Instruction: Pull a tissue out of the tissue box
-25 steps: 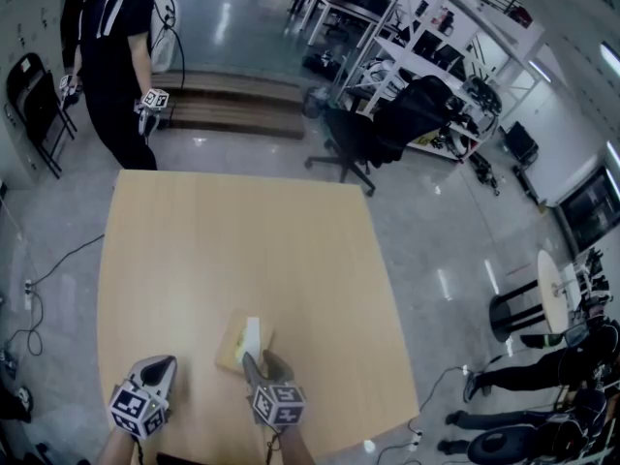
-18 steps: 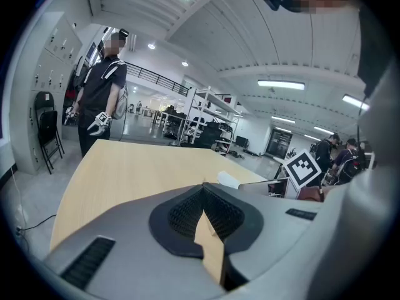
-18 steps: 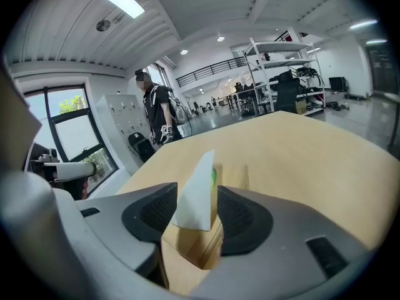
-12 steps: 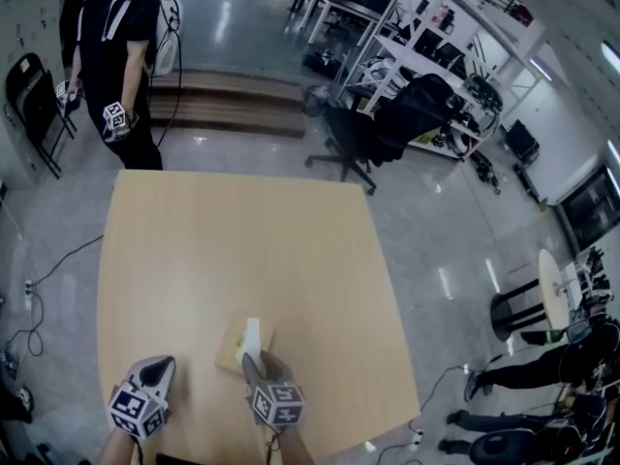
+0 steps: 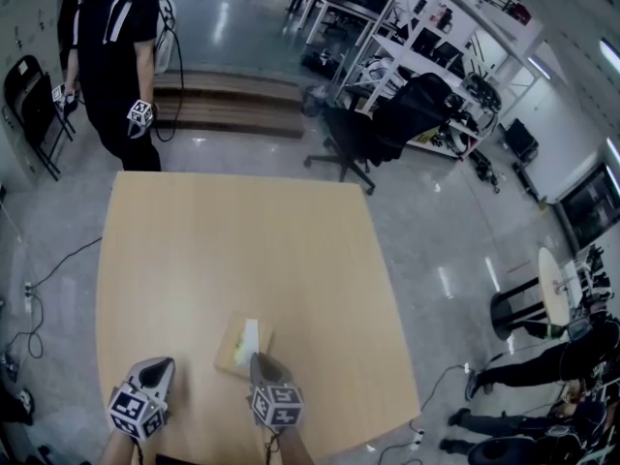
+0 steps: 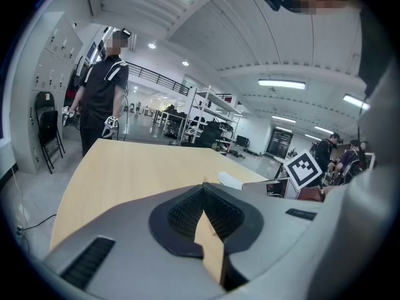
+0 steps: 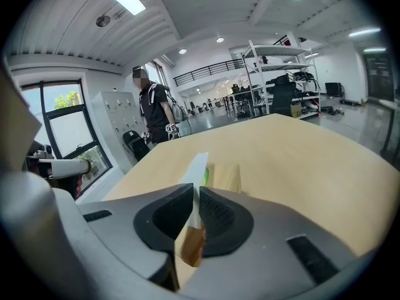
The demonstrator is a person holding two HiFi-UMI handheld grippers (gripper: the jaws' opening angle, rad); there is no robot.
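A flat tan tissue box (image 5: 232, 349) lies near the front edge of the wooden table (image 5: 242, 240), with a white tissue (image 5: 251, 335) standing up from its slot. My right gripper (image 5: 259, 360) is right behind the box. In the right gripper view its jaws (image 7: 195, 190) are closing, and the tissue (image 7: 196, 167) runs between the pads, which pinch it above the box (image 7: 229, 179). My left gripper (image 5: 162, 365) rests to the left of the box, apart from it. Its pads (image 6: 204, 187) meet at the tip with nothing between them.
A person in black (image 5: 116, 56) stands past the table's far left corner with a gripper in each hand. A black office chair (image 5: 354, 139) and white shelving (image 5: 436, 56) stand beyond the far edge. A folding chair (image 5: 29, 95) is at the left wall.
My right gripper's jaws have gone from wide open around the tissue to pinched on it. The person at the far end has shifted their hands. My left gripper has stayed still.
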